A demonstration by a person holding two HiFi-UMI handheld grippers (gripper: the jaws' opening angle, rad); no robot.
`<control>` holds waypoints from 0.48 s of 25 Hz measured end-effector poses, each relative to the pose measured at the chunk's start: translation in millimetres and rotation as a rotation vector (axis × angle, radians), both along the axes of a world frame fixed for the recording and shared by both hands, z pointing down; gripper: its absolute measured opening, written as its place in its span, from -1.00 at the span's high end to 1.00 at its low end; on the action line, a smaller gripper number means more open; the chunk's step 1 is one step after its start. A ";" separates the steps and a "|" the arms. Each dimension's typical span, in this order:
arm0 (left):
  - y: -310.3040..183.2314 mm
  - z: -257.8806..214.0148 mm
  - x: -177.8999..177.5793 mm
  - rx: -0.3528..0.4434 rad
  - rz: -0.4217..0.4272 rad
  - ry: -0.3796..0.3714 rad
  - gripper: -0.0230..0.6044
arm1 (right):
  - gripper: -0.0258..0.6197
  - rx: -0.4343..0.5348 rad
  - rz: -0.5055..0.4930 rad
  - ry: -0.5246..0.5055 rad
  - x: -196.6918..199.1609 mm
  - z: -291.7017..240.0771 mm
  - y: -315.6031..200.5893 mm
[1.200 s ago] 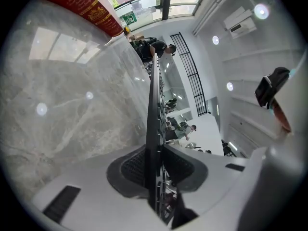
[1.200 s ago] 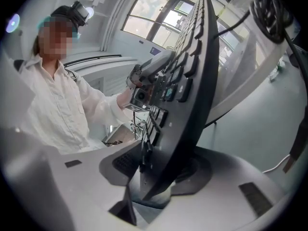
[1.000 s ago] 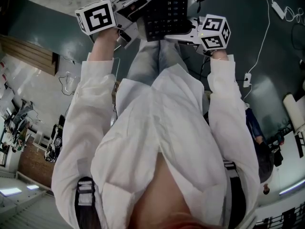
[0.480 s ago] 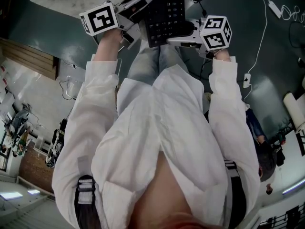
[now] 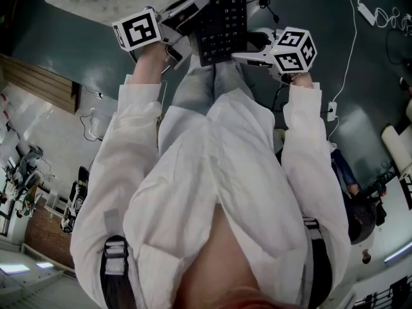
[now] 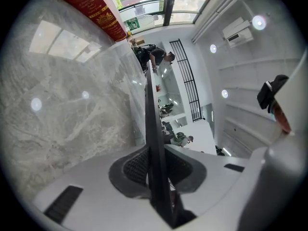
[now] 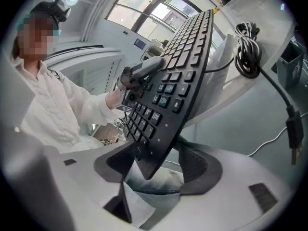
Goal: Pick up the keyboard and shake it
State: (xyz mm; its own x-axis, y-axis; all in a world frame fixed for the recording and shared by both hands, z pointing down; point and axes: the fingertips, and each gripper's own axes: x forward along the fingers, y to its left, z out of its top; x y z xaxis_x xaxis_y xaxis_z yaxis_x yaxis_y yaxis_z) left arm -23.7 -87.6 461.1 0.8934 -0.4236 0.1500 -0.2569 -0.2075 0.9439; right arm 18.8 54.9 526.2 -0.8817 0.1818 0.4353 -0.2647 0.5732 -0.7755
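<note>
My left gripper [image 6: 156,170] is clamped tight on the thin edge of the keyboard [image 6: 150,124], with the pads squeezing it from both sides. My right gripper [image 7: 161,165] is a different story. Its jaws are opening with the keyboard's near corner between them, close to the left pad and clear of the right one. From there the board tilts up and away from my right fingers, keys showing. Further out on the right, a coiled black cable [image 7: 248,52] sits at the edge of the marble table [image 6: 62,105]. A red box [image 6: 91,8] lies way out beyond my left fingers.
</note>
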 end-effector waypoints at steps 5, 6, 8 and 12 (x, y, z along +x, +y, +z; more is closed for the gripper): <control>-1.1 -4.3 1.7 0.002 -0.010 -0.012 0.69 | 0.09 0.017 0.029 0.043 8.7 0.4 -4.2; -1.2 -6.0 2.9 0.004 -0.006 -0.014 0.69 | 0.09 0.021 0.033 0.052 11.7 0.6 -5.1; -1.6 -8.4 4.7 0.008 0.004 -0.013 0.69 | 0.09 0.025 0.036 0.061 16.0 0.2 -7.3; -0.7 -12.6 3.5 0.002 0.007 0.011 0.69 | 0.09 0.067 0.041 0.085 19.5 -8.2 -13.9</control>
